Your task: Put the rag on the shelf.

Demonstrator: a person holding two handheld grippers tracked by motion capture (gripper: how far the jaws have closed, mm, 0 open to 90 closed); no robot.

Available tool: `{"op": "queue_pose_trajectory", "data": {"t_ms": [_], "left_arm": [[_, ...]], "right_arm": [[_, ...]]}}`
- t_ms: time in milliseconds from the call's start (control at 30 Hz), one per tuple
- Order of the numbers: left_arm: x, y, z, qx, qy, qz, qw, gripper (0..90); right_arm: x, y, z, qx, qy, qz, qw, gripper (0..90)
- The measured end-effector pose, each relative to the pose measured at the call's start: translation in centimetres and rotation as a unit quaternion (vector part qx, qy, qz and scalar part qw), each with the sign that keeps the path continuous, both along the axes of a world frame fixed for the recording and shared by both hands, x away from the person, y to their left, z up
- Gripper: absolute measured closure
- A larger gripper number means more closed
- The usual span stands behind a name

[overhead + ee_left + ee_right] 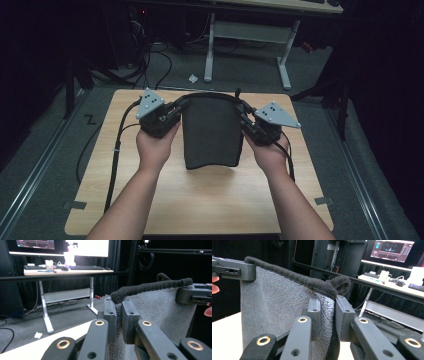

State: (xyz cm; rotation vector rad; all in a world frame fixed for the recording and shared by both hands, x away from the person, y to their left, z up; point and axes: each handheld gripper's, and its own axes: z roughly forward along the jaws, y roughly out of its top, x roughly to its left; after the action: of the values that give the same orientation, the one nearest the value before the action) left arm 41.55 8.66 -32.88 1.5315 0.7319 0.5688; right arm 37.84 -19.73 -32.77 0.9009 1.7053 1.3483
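Note:
A dark grey towel [211, 132] hangs by its top edge between my two grippers, above the wooden table [200, 200]. My left gripper [176, 107] is shut on the towel's upper left corner. My right gripper [246, 114] is shut on its upper right corner. In the left gripper view my left gripper [119, 315] pinches the towel [160, 307] just below its thick hem, and the right gripper's jaw shows at the far corner. In the right gripper view my right gripper [327, 312] clamps the towel [277, 297] at the hem, where a loop sticks up.
Beyond the table stands a white-legged desk [250, 35] with cables on the grey floor. A scrap of paper [193, 78] lies on the floor. In the left gripper view that desk [65, 271] carries keyboards and a monitor. Metal rails run along both sides of the floor.

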Motion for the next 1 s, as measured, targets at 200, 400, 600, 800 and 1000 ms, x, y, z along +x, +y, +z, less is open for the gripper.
{"op": "queue_pose_trajectory", "data": {"t_ms": [200,400,600,800,1000], "left_arm": [[2.0,-0.3,1.1,0.011,-0.008,0.009,0.9999,83.8],[4.3,-0.5,1.6,0.016,-0.011,0.017,0.9997,83.7],[6.8,-0.6,1.7,0.007,-0.003,0.02,0.9998,83.7],[9.2,-0.8,0.9,0.016,0.011,0.03,0.9994,83.7],[11.0,-0.9,0.0,0.035,0.023,0.036,0.9985,83.7]], "right_arm": [[2.2,-0.1,0.8,0.006,0.002,-0.002,1.0,77.3],[4.4,-0.1,1.3,0.009,0.003,-0.003,1.0,77.3],[6.4,-0.2,1.7,0.01,0.001,-0.003,0.9999,77.4],[9.0,-0.5,1.0,0.001,0.003,0.001,1.0,77.4],[11.3,-0.5,0.3,-0.017,0.011,0.001,0.9998,77.3]]}}
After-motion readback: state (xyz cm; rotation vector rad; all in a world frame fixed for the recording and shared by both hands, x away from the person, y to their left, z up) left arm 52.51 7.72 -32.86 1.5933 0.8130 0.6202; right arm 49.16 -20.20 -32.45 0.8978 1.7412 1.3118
